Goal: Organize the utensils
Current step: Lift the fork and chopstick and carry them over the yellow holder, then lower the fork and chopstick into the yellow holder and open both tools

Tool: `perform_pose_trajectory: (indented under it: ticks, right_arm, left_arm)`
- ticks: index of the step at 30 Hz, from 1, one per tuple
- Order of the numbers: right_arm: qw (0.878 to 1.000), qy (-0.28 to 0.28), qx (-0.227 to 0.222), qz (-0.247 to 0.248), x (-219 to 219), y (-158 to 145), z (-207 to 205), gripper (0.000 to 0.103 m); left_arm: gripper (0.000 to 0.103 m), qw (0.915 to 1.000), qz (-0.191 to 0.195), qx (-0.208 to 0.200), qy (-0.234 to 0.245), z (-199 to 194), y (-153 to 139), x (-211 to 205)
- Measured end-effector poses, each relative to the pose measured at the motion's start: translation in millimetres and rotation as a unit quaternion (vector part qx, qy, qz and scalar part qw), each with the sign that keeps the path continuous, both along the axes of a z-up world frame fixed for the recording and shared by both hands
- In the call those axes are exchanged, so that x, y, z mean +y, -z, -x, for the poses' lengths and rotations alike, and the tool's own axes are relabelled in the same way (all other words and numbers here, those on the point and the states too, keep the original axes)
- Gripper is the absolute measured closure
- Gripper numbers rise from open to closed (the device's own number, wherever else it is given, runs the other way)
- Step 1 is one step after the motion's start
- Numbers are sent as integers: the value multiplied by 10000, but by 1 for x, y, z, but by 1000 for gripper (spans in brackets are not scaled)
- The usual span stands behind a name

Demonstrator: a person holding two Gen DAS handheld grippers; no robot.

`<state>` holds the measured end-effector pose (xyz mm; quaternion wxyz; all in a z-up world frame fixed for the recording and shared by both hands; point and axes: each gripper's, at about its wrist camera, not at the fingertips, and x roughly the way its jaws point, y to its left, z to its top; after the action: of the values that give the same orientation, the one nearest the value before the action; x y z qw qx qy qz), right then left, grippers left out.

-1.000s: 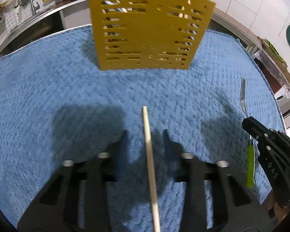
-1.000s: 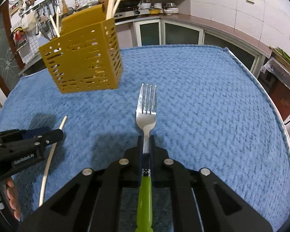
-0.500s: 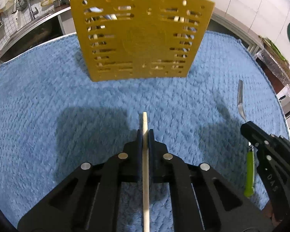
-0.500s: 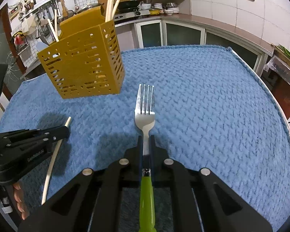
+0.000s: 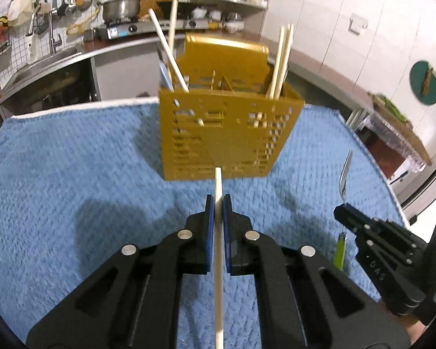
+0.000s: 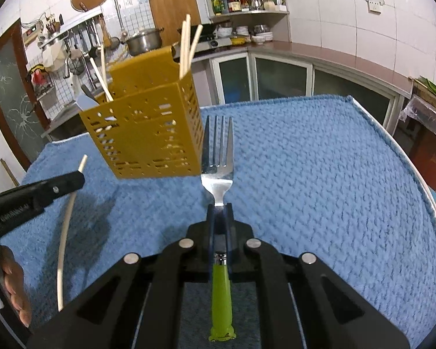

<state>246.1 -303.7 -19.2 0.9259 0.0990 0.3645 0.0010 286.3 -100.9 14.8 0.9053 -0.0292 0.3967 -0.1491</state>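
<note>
A pale wooden chopstick [image 5: 218, 256] is clamped in my left gripper [image 5: 217, 200], lifted off the blue towel [image 5: 72, 174] and pointing at the yellow slotted utensil holder [image 5: 226, 133]. That holder [image 6: 148, 136] stands upright at the far side and has several chopsticks and a blue-handled utensil in it. My right gripper [image 6: 219, 209] is shut on the neck of a green-handled fork [image 6: 218, 157], tines forward and raised beside the holder. The left wrist view shows the fork [image 5: 343, 180] at the right, held by the right gripper [image 5: 341, 212]. The chopstick [image 6: 65, 226] and left gripper [image 6: 75, 179] show at the right wrist view's left.
The blue towel [image 6: 319, 174] covers a round table whose edge [image 6: 433, 200] curves on the right. Behind it run a kitchen counter with a sink [image 5: 43, 67], a pot [image 5: 123, 4], hanging tools and shelves [image 6: 247, 5]. A hand [image 6: 14, 285] shows at lower left.
My left gripper closed on the chopstick, then lifted it off the towel and tilted up toward the holder. The right gripper rose a little with the fork.
</note>
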Motion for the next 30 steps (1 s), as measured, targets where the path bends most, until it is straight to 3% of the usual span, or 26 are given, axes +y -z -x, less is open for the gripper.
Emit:
perform_pose_trajectory:
  ticks: [8,18,23,30]
  right_arm:
    - [9990,54,-435,-72,3,-17,6,97]
    - [9984,-60,-569,-16,14,-29,-2,97]
    - [9969,-79,-777,-23,11,-54,-6,97]
    - [9900,-181,-1393,110,12,-131,-32,97]
  left_arm:
    - [99,9993,194,-322,65,-1,-17,28]
    - [99,9987,358,-277,218,-7,-19,36]
    - [99,9954,528,-769,205,-7,-60,40]
    - [99,9840,691,-1641,91,-29,-151,39]
